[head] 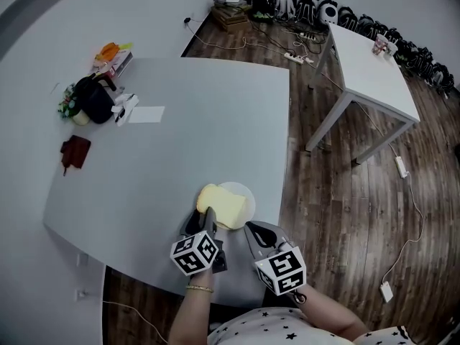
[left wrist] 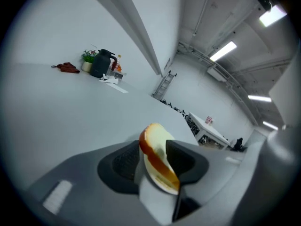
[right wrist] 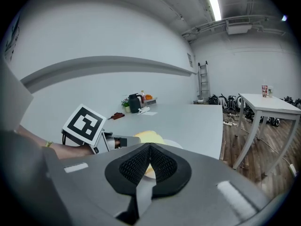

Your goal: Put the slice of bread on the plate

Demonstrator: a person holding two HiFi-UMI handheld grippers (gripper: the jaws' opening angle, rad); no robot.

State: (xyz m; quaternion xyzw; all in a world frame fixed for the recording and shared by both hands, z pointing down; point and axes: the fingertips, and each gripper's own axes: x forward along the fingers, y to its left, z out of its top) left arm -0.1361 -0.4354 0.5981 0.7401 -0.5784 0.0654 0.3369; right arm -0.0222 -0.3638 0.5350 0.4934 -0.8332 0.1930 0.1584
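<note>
A pale yellow slice of bread (head: pixel 223 205) with a brown crust rests partly on a small white plate (head: pixel 245 190) near the front edge of the grey table (head: pixel 187 135). My left gripper (head: pixel 208 214) is at the slice's near left edge. In the left gripper view the bread (left wrist: pixel 157 155) stands tilted between the jaws of the left gripper (left wrist: pixel 154 158), which are spread, with a gap beside the left pad. My right gripper (head: pixel 251 229) hovers just right of it, shut and empty. The right gripper view shows the bread (right wrist: pixel 146 136) and plate (right wrist: pixel 173 144) beyond its jaws (right wrist: pixel 149 163).
At the table's far left stand a black jug (head: pixel 94 99), a small plant, a red cloth (head: pixel 75 152) and a white paper (head: pixel 147 114). A second white table (head: pixel 374 63) stands to the right on the wooden floor, with cables and gear along the wall.
</note>
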